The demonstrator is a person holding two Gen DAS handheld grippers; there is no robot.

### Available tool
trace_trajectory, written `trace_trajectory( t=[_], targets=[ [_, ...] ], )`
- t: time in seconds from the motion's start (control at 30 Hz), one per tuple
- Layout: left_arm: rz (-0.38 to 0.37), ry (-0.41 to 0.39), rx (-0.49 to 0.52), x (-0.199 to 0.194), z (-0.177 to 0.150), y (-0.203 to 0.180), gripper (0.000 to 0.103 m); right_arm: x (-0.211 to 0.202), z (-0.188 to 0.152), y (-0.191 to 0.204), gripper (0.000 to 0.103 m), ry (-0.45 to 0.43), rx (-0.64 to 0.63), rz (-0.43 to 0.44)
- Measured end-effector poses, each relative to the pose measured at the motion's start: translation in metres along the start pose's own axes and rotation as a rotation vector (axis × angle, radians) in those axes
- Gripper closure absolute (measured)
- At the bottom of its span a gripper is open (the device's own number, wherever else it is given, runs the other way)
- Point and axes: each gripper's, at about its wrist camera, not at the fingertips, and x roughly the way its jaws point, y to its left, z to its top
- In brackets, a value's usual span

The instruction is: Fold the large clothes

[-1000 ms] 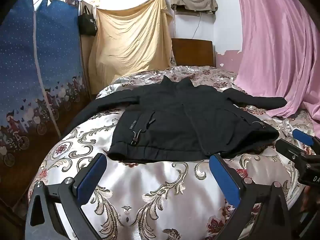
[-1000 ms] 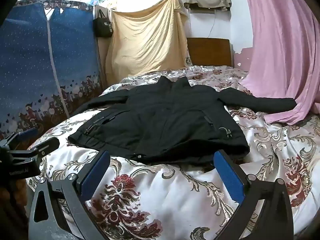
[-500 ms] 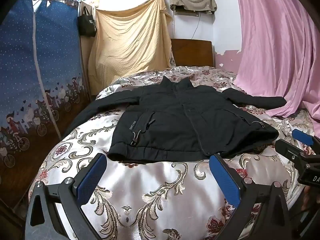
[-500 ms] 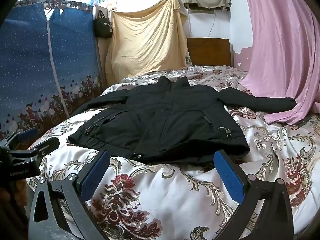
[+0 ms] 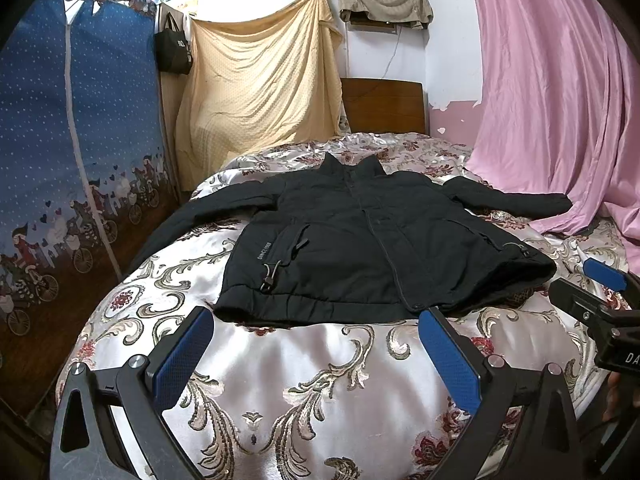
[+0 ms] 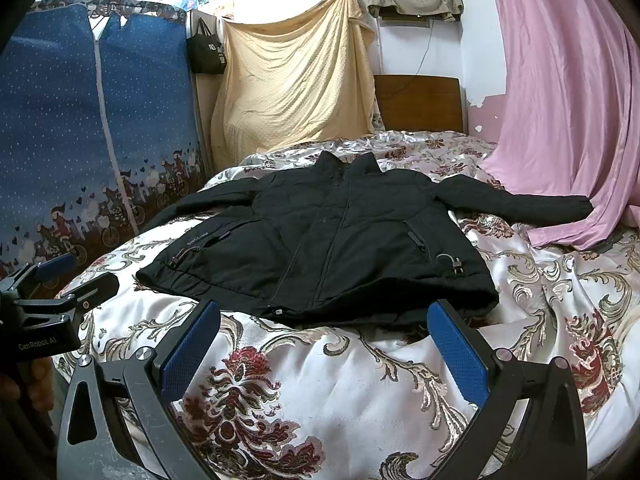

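A black zip jacket [image 5: 360,248] lies front up and spread flat on the bed, collar at the far end, hem toward me; it also shows in the right wrist view [image 6: 320,240]. Its left sleeve [image 5: 192,216] runs toward the bed's left edge, its right sleeve [image 6: 516,204] stretches toward the pink curtain. My left gripper [image 5: 316,328] is open and empty, just short of the hem. My right gripper [image 6: 324,320] is open and empty, also just short of the hem. Each gripper shows in the other's view, the right [image 5: 600,304] and the left [image 6: 60,292].
The bed has a floral satin cover [image 5: 320,380] and a wooden headboard [image 5: 380,108]. A blue fabric wardrobe [image 5: 60,160] stands along the left. A pink curtain [image 5: 560,120] hangs on the right and spills onto the bed. A yellow sheet [image 5: 260,100] hangs at the back.
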Motion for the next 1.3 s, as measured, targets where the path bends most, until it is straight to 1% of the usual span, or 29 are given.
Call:
trace_trajectory(
  t=[1.3],
  targets=[
    [0.001, -0.007, 0.000, -0.0031, 0.0030, -0.0032, 0.000, -0.0015, -0.0011, -0.0004, 0.001, 0.000, 0.000, 0.000]
  ],
)
